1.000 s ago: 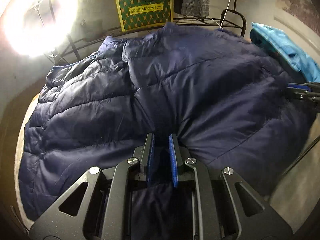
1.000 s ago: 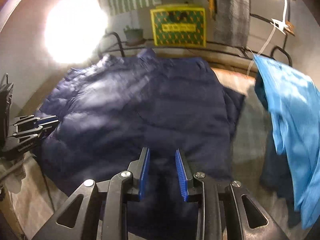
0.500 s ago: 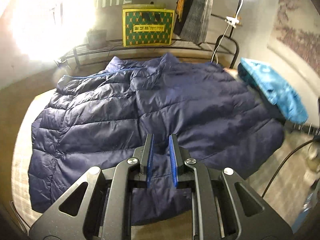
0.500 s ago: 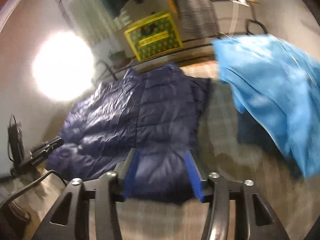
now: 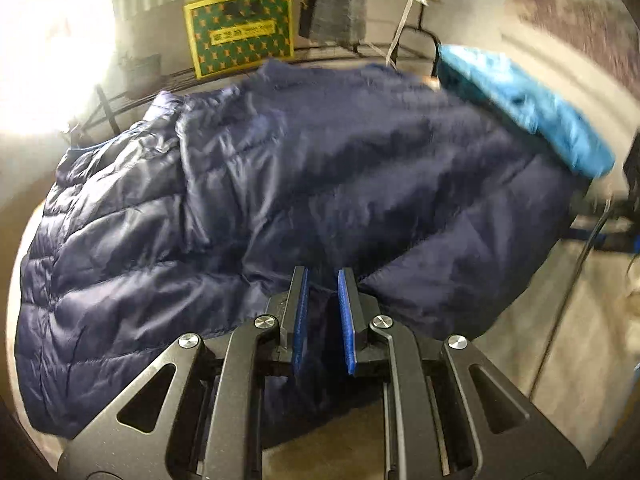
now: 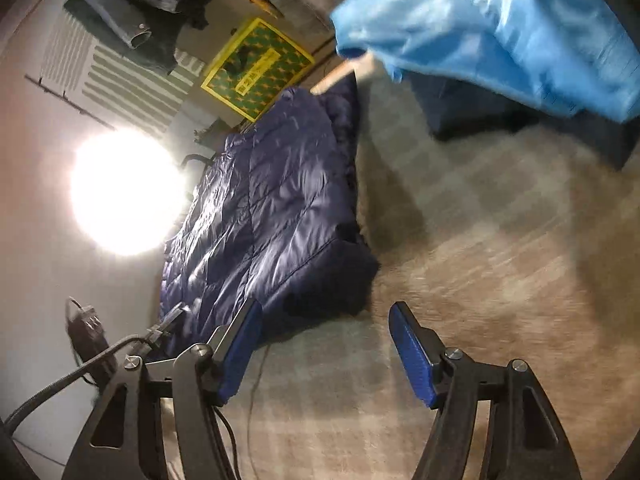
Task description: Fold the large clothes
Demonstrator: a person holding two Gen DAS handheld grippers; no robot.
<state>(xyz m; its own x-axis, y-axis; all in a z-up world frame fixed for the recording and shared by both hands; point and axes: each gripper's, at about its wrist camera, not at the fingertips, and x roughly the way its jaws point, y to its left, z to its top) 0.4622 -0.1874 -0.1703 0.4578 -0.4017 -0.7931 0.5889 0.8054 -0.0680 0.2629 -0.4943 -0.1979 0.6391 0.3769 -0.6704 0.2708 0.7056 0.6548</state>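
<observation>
A large navy quilted down jacket lies spread over the table, its near hem hanging toward me. My left gripper is shut on the jacket's near hem, with dark fabric pinched between the blue pads. In the right wrist view the jacket lies to the left on the checked table cover. My right gripper is open wide and empty, just off the jacket's near right corner.
A bright blue garment lies at the table's right, also in the right wrist view. A yellow-green box stands on a rack behind. A strong lamp glares at left. A cable trails near the right gripper.
My right gripper let go of the jacket, opened wide and swung right, tilting. My left gripper kept its hold on the hem and moved closer again, bunching the fabric.
</observation>
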